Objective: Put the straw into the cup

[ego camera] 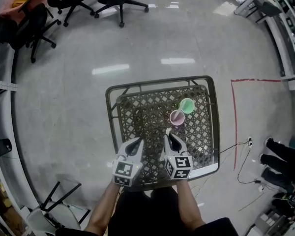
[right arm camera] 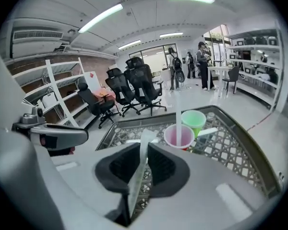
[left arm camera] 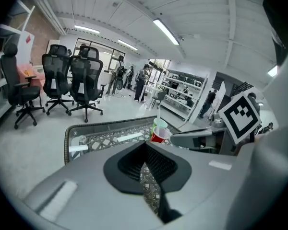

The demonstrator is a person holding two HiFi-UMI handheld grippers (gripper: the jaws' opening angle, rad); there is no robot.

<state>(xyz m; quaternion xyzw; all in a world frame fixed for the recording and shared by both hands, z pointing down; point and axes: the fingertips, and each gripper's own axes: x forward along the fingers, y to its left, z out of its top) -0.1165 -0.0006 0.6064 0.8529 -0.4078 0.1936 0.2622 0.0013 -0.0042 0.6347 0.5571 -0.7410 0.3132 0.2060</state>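
On a lattice surface (ego camera: 209, 146) in an open office, the right tongs (ego camera: 168, 132) clench a white straw (right arm camera: 138, 166), with the pink cup (ego camera: 177, 117) at their one o'clock. The left tongs (ego camera: 136, 141) sit closed and empty. The slim straw could pivot in the pads and miss the cup.

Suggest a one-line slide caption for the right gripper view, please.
Right hand-held gripper pinching a straw above the mesh table, facing a pink cup and a green cup.

Left claw (left arm camera: 145, 146) apparently shut, empty; red cup (left arm camera: 158, 137), green cup (left arm camera: 161, 125) beyond.
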